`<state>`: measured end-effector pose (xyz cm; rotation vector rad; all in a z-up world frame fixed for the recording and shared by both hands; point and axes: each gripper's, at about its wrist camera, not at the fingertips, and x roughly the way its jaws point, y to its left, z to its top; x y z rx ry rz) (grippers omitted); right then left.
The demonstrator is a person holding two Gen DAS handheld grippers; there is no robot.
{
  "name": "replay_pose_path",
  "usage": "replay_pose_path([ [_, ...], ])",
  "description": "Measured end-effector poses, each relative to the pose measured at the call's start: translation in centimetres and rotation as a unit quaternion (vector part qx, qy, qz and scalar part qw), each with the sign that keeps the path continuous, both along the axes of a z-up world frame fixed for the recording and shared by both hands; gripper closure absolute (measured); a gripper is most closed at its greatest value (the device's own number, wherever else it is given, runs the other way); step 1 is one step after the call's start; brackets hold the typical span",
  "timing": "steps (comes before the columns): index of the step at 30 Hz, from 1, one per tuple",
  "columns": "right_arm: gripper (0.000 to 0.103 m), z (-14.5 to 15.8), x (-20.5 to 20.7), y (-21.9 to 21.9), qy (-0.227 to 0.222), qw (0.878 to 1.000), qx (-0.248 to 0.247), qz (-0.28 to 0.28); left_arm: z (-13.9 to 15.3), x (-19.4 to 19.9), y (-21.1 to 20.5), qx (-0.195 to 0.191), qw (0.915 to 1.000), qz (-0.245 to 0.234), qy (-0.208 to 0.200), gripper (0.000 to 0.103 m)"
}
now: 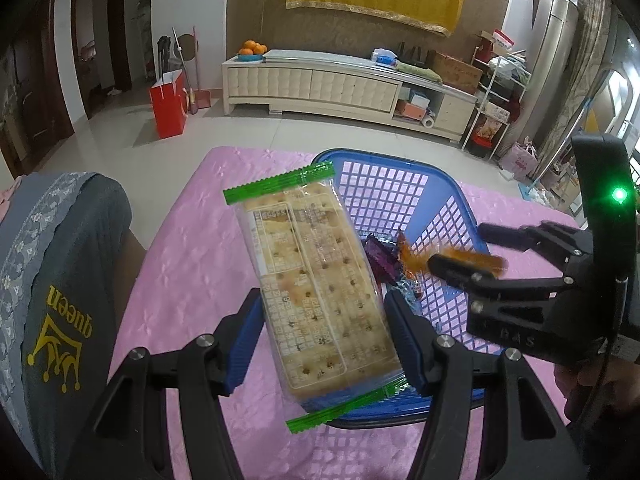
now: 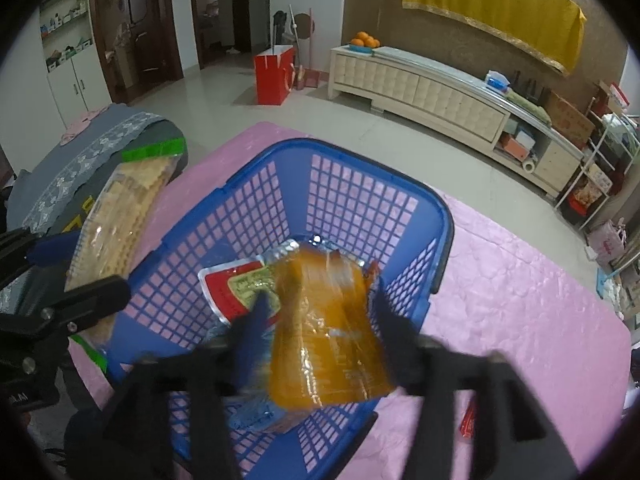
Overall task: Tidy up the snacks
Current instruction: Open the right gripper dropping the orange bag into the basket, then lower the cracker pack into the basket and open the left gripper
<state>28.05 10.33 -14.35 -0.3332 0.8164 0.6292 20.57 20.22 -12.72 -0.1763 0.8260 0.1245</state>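
Chair (image 1: 60,280): left of the left claw, under a grey cover with lace trim and a yellow crown print.
Left claw (image 1: 324,344): blue pads closed on both long edges of the cracker pack, holding it off the table.
Cracker pack (image 1: 316,284): clear wrap with green crimped ends, gripped in the left claw; it runs forward from the pads, tilted, its far end over the near-left rim of the basket.
Table (image 1: 192,264): pink patterned cloth, below both claws.
Basket (image 2: 360,208): blue lattice plastic, on the cloth, ahead of and below both claws.
Snacks in basket: a red and white packet (image 2: 228,284) and a purple wrapper (image 1: 378,258) on the bottom, beyond the claw tips.
Orange packet (image 2: 328,328): blurred, between the right claw's fingers over the basket, the pads standing clear of its sides.
Right claw (image 2: 320,320): jaws parted, not pressing on the orange packet; it reaches in over the basket's near side.
Red wrapper (image 2: 468,420): on the cloth, right of the right claw.
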Motion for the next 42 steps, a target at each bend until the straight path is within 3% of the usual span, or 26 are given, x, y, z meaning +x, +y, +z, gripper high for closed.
replay_pose_path([
  [22, 0.019, 1.9, -0.6, -6.1, 0.006, 0.998, 0.027, -0.061, 1.4, -0.1, -3.4, 0.021, 0.999, -0.039, -0.011, 0.045],
  [42, 0.019, -1.6, 1.7, -7.9, 0.031, 0.996, 0.025, -0.084, -3.5, 5.3, -5.3, 0.025, 0.9959, -0.075, 0.045, 0.045],
])
